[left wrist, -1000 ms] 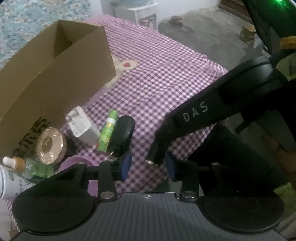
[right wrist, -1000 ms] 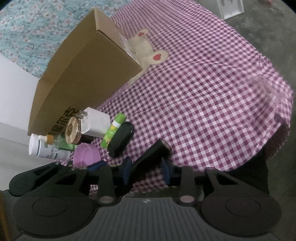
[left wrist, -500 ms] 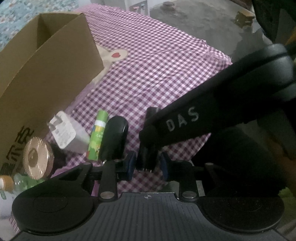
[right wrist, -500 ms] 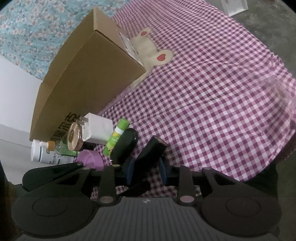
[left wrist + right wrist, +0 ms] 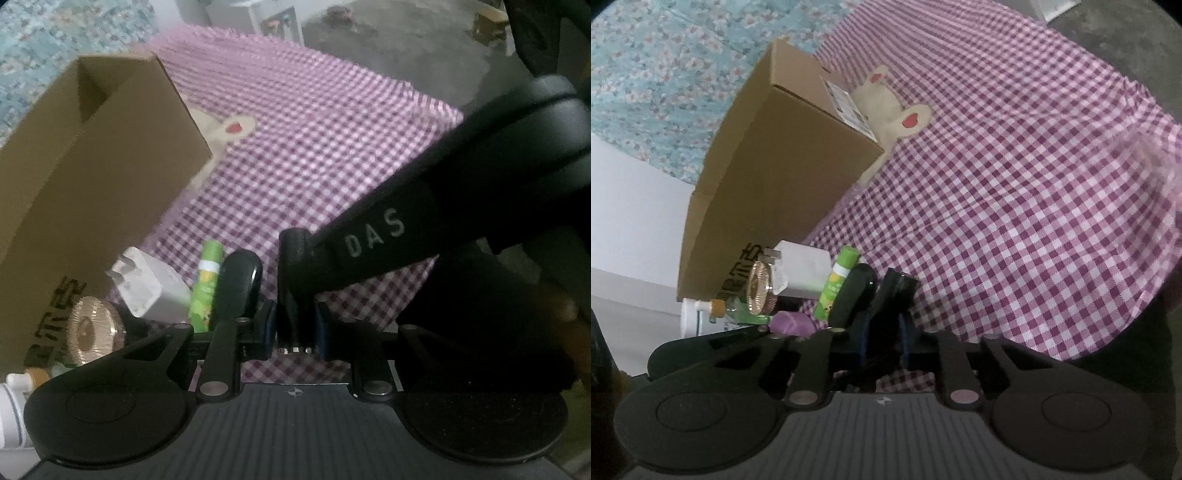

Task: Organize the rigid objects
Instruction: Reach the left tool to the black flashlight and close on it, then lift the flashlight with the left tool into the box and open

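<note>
while both pairs of fingers (image 5: 295,326) (image 5: 882,338) clamp one black bar (image 5: 895,299), the cardboard box (image 5: 96,206) stands nearby.

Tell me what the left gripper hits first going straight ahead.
The black bar already between its jaws; just beyond, the right gripper's DAS-marked finger crosses the path, though depth is unclear.

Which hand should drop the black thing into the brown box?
Probably left. The left gripper and right gripper both pinch the black object, but the cardboard box sits leftward, its open top showing in the left view.
</note>
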{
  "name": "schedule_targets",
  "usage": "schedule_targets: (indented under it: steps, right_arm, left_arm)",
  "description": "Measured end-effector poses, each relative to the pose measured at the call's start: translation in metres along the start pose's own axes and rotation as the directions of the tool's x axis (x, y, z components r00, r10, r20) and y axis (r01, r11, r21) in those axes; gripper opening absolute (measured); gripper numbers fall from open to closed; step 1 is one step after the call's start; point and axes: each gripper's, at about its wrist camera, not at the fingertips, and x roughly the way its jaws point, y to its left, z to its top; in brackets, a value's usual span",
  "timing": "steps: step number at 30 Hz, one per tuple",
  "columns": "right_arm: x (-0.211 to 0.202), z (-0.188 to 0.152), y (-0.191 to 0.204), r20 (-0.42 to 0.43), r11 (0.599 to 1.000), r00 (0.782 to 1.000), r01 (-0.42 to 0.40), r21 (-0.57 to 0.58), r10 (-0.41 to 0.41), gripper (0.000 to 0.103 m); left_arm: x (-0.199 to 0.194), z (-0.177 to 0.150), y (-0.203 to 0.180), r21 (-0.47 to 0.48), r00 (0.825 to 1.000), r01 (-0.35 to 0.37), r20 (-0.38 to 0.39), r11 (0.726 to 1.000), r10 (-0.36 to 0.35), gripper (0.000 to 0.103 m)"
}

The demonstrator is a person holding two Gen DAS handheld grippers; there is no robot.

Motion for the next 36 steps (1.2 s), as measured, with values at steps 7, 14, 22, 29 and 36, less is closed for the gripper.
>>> schedule_targets:
  steps: [7,14,22,29,36]
  right_arm:
    - [-0.020,-0.005,0.019,0.040,0.998,0.999,-0.026,-0.062,0.029,0.012]
    - [-0.031,-0.009,0.041,0.082,0.991,0.996,-0.010,-0.137,0.022,0.012]
    - [-0.030,-0.010,0.042,0.087,0.991,0.996,-0.006,-0.132,0.017,0.012]
    - [-0.038,0.000,0.045,0.125,0.993,0.991,-0.033,-0.111,0.047,0.012]
    - [-0.056,0.017,0.073,0.162,0.980,0.976,-0.117,-0.162,0.144,0.012]
  left_arm:
    - [-0.029,-0.004,-0.005,-0.027,0.995,-0.045,0.085,0.999,0.047,0.021]
    - [-0.045,-0.014,-0.001,-0.072,0.987,-0.072,0.138,0.995,0.081,0.021]
    - [-0.051,-0.023,0.008,-0.131,0.982,-0.084,0.158,0.988,0.104,0.021]
    - [-0.061,-0.023,0.022,-0.182,0.973,-0.102,0.188,0.978,0.137,0.021]
    - [-0.104,-0.020,0.057,-0.284,0.950,-0.127,0.241,0.950,0.199,0.021]
